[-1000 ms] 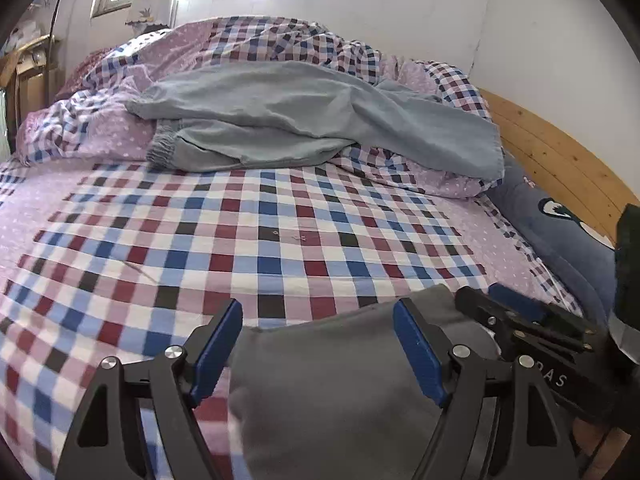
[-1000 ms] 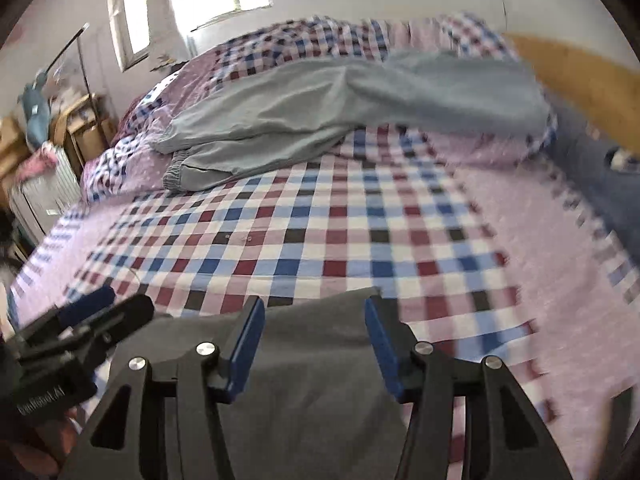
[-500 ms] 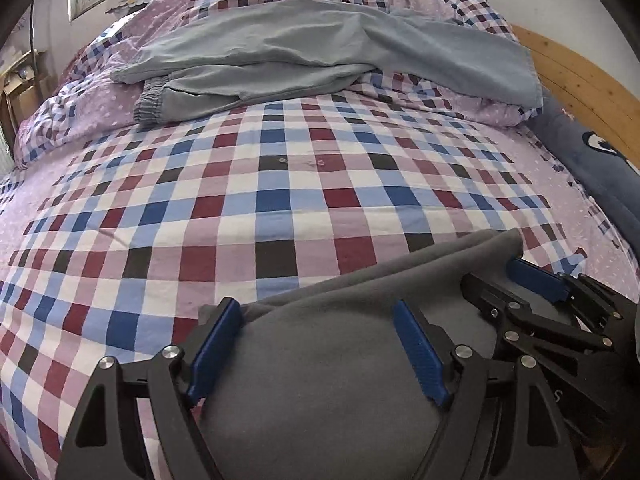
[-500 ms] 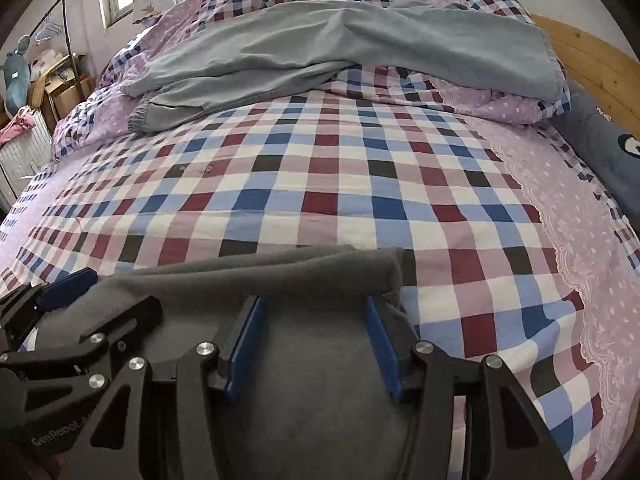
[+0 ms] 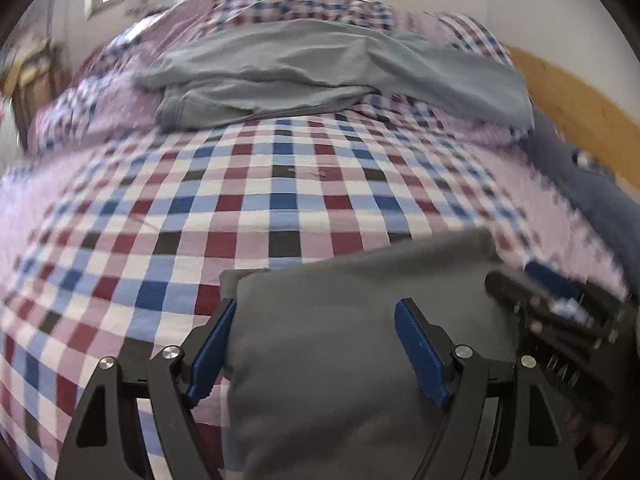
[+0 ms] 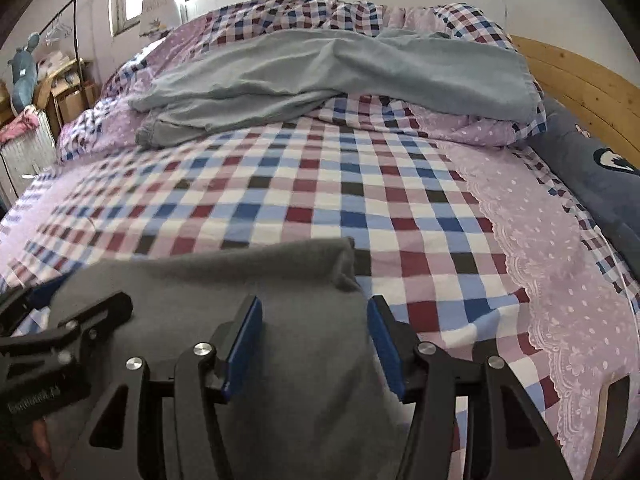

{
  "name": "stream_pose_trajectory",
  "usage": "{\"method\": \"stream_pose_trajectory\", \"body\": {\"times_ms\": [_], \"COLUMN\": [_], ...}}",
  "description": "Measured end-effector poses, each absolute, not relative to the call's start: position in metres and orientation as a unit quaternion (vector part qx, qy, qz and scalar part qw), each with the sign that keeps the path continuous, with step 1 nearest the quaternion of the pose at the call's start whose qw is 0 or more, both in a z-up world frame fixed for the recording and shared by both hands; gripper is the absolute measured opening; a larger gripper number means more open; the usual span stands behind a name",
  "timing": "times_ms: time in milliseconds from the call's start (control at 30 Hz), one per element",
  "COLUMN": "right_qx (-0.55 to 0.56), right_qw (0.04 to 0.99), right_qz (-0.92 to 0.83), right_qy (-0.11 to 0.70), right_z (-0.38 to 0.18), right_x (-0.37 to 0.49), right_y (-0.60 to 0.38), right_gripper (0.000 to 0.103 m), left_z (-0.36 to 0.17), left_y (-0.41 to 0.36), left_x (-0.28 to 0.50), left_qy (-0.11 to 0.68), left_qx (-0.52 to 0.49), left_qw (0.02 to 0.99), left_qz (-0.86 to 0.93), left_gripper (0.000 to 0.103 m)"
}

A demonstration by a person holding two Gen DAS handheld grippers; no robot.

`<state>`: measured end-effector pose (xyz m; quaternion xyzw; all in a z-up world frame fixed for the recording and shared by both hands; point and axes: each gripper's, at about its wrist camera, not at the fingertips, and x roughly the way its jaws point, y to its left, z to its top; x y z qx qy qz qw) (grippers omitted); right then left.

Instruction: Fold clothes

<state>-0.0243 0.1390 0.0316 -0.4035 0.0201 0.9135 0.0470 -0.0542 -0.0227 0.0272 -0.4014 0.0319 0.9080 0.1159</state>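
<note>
A dark grey garment lies folded at the near edge of the checked bed; it also shows in the right wrist view. My left gripper is open, its blue pads either side of the garment's left part. My right gripper is open over the garment's right corner. Each gripper shows in the other's view: the right one, the left one. Light grey-blue trousers lie spread at the far end of the bed.
A bunched checked quilt lies under the trousers. A dark blue pillow and a wooden bed frame are on the right. Shelves and a clothes rack stand at the far left.
Both grippers have drawn back and tilted up a little from the garment. The garment's far edge now lies doubled over and flat on the bed. The jaws stay open.
</note>
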Motion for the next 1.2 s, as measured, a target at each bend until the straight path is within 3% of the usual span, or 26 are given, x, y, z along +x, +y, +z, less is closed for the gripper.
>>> {"method": "stream_pose_trajectory", "body": {"times_ms": [33,167,767,933,1200], "right_qx": [-0.411,-0.435,-0.383,-0.375,-0.362], "right_qw": [0.05,0.056,0.058,0.065,0.046], "right_qz": [0.91,0.896,0.922,0.925,0.929], "right_qy": [0.028,0.073,0.006,0.022,0.052], "right_z": [0.027,0.009,0.043,0.048,0.06], "right_x": [-0.027,-0.035,0.03,0.052,0.101], "right_y": [0.143,0.159,0.134,0.139,0.133], "right_gripper": [0.068,0.074,0.075,0.075,0.075], "left_z": [0.023,0.016,0.041,0.048,0.027], "left_y": [-0.02,-0.019,-0.035,-0.039,-0.022], "left_x": [-0.053,-0.059,0.013,0.056,0.11], "left_qy": [0.047,0.04,0.022,0.023,0.046], "left_qx": [-0.394,-0.4,-0.336,-0.3,-0.338], "left_qw": [0.12,0.119,0.082,0.096,0.139], "left_qz": [0.91,0.908,0.938,0.949,0.929], "left_gripper": [0.085,0.087,0.087,0.087,0.087]}}
